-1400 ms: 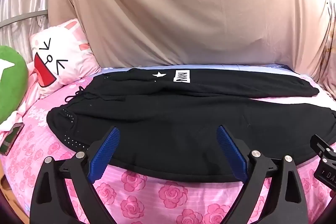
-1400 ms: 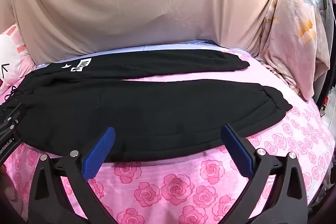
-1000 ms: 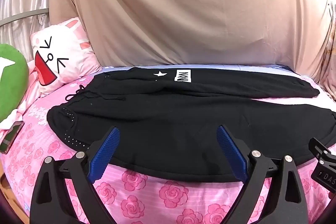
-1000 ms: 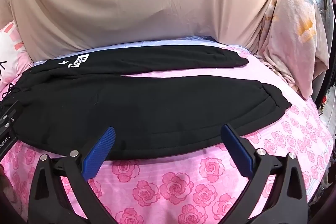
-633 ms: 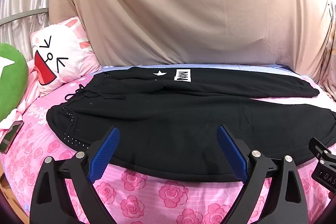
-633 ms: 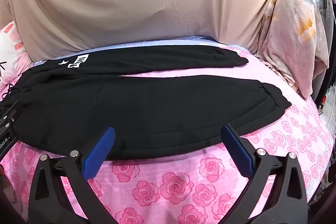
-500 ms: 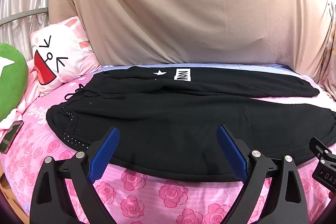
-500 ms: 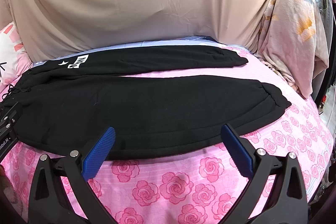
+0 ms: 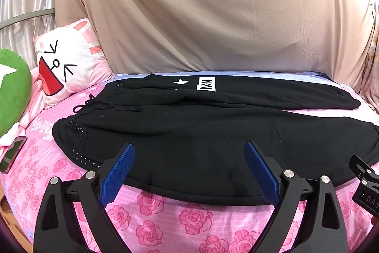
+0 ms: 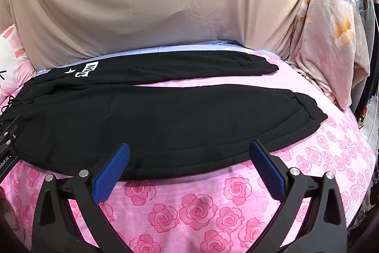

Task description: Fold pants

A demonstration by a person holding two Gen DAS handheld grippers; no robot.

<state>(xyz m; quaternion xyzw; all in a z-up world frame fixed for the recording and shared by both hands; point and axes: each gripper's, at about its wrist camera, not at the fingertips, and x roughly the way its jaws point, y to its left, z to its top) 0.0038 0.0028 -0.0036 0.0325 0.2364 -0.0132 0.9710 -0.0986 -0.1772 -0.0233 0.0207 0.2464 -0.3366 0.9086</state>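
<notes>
Black pants (image 9: pixel 201 134) lie spread flat across a pink rose-print bed (image 9: pixel 194 217), waistband and drawstring at the left, both legs reaching right. The far leg carries a white label and star. In the right wrist view the pants (image 10: pixel 165 117) show both cuffs at the right. My left gripper (image 9: pixel 189 172) is open and empty, hovering over the near edge of the waist half. My right gripper (image 10: pixel 188 170) is open and empty, over the near edge of the nearer leg.
A white rabbit-face pillow (image 9: pixel 66 63) and a green cushion (image 9: pixel 11 89) sit at the left. A phone (image 9: pixel 11 153) lies on the bed's left edge. A beige sheet (image 9: pixel 213 11) hangs behind. A crumpled pale blanket (image 10: pixel 331 39) is heaped at the right.
The right wrist view has shifted slightly, with the pants sitting a little further left and lower. Both grippers stay open and the pants lie unmoved.
</notes>
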